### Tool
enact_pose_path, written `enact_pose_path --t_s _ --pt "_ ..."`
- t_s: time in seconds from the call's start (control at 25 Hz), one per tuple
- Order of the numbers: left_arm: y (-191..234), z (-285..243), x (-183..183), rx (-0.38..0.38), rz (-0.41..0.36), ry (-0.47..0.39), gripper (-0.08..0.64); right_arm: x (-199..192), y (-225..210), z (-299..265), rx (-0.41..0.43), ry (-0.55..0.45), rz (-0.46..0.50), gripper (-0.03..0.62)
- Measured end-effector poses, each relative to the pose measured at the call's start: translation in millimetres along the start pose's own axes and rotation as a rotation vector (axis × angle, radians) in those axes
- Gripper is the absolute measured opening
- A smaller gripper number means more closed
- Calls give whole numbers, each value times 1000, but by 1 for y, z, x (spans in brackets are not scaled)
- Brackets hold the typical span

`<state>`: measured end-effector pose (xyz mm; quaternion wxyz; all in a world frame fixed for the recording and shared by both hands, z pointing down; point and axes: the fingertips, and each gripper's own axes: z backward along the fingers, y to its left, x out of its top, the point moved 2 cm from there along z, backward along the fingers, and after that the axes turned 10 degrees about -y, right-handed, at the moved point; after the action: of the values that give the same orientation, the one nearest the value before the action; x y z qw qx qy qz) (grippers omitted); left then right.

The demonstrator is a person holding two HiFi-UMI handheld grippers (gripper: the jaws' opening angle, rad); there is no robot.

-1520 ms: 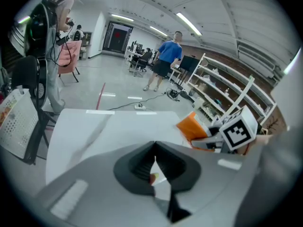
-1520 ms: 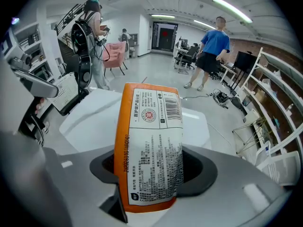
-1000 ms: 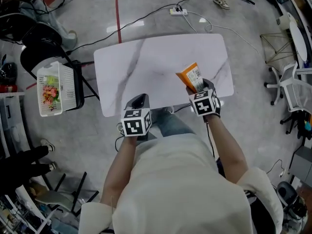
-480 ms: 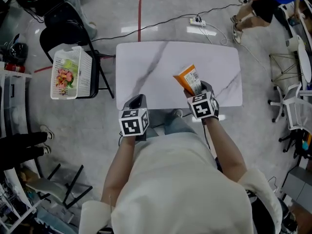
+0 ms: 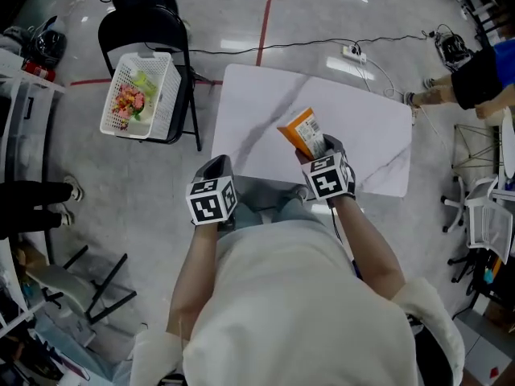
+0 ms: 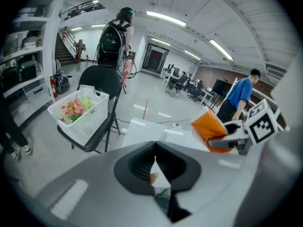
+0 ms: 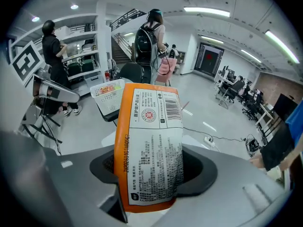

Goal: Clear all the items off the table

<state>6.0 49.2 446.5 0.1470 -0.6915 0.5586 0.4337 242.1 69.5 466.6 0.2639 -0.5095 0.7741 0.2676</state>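
**Head view.** A white table (image 5: 265, 111) with grey marble veining and rounded corners stands on a glossy grey floor (image 5: 161, 191). A red line (image 5: 264, 14) and black cables cross the floor, and a white power strip (image 5: 354, 53) lies beyond the table. To the table's left, a black chair (image 5: 153, 26) carries a white lattice basket (image 5: 157, 71) of colourful items. The right gripper (image 5: 312, 148) holds an orange packet (image 5: 299, 130) over the table's near half. The left gripper (image 5: 216, 166) hangs off the table's near left corner.

**Left gripper view.** The dark, ribbed pads press together at their tips with nothing between them. Beyond them lie the table, the basket (image 6: 80, 110) on its chair, and the packet (image 6: 208, 126), orange and creased. The room is a long hall with strip lights, shelving on the left and desks far back.

**Right gripper view.** The jaws pinch the packet's (image 7: 151, 145) lower end. It is a flat, smooth pouch with an orange edge, and its white back panel carries fine print and a barcode. It stands upright, tilted slightly left. Behind it are the basket (image 7: 108, 92), shelving and standing people.
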Motion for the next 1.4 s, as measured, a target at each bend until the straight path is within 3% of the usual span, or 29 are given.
enact_pose_path --t_s 0.76,1.4 --pt "143 59 13 125 112 -72 8 110 146 -57 169 -61 166 299" --pt "239 101 7 154 140 -85 9 159 256 -84 239 -74 229 299"
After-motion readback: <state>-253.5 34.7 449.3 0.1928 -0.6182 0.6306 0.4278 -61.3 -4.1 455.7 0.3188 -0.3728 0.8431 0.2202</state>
